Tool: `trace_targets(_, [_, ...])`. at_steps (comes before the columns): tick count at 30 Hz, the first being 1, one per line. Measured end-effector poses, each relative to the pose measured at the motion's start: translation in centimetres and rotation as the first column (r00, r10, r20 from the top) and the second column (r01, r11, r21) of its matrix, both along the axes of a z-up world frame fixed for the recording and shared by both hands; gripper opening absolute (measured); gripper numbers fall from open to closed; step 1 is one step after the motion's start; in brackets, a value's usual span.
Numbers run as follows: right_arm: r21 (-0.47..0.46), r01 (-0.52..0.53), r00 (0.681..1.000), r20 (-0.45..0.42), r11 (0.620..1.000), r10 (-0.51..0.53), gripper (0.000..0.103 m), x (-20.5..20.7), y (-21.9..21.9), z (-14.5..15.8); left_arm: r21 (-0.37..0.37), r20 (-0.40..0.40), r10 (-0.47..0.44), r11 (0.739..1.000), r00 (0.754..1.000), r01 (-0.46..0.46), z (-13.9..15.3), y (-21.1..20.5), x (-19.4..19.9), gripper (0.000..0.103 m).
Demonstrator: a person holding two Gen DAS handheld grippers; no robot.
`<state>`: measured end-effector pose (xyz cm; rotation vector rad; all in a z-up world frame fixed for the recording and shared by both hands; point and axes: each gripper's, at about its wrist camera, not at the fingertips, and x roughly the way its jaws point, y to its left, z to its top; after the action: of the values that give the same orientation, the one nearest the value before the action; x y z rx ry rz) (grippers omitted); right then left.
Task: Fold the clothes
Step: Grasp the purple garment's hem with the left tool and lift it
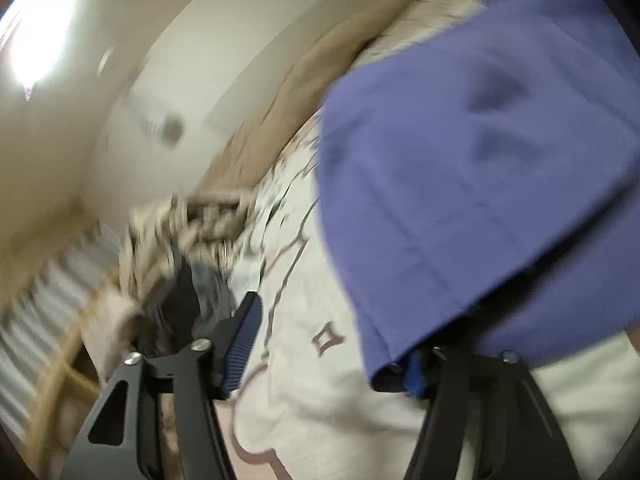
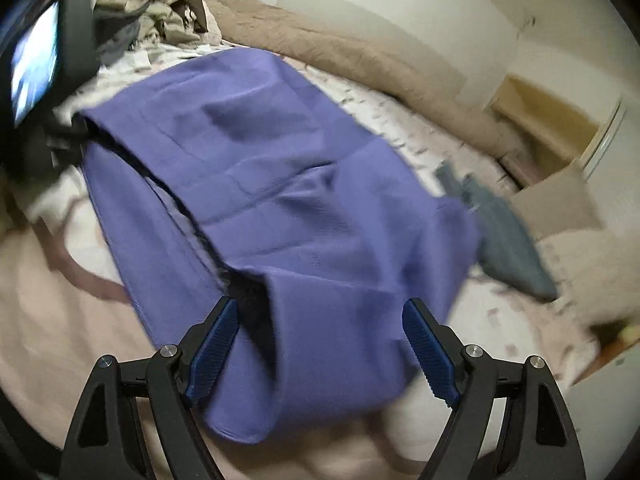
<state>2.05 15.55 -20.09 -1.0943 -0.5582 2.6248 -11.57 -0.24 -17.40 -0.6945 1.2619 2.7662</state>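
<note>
Patterned bedspread (image 2: 60, 320) carries purple garment (image 2: 280, 200) spread flat; teal cloth (image 2: 508, 240) beside it, heaped clothes (image 2: 152, 4) beyond. Right gripper (image 2: 320, 348) gapes above hem; left gripper (image 1: 332, 344) released, hem draping one finger.

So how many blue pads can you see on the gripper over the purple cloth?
2: one pad left of the purple cloth's near end, one pad right, on the open right gripper.

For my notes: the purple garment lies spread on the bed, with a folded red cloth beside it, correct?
Not quite: the cloth beside the purple garment is grey-blue, not red, as the right wrist view shows. The garment does lie spread on the bed.
</note>
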Motion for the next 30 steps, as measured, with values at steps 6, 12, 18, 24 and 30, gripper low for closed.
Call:
trace_targets(6, [0.072,0.106,0.994,-0.006,0.992,-0.106,0.089,0.4,2.6,0.0,0.355,0.052,0.171,0.918,0.984,-0.178,4.0,-4.0,-1.4,0.073])
trace_targets(12, [0.095,0.123,0.991,-0.062,0.988,-0.117,0.090,0.0,5.1,2.8,0.619,0.113,0.203,0.751,0.973,-0.229,6.9,-5.8,0.5,0.073])
trace_targets(18, [0.166,0.060,0.989,-0.141,0.984,-0.036,0.093,0.0,7.7,8.8,0.738,0.032,0.199,0.657,0.979,-0.158,11.7,-5.5,3.5,0.073])
trace_targets(24, [0.232,-0.004,0.969,-0.239,0.973,0.061,0.099,-0.2,10.4,18.3,0.812,-0.082,0.172,0.582,0.982,-0.034,19.6,-5.2,5.2,0.073])
trace_targets(30, [0.323,-0.002,0.913,-0.385,0.946,0.133,0.102,-0.4,11.5,28.9,0.812,-0.233,0.186,0.578,0.955,0.085,27.8,-4.6,6.6,0.073])
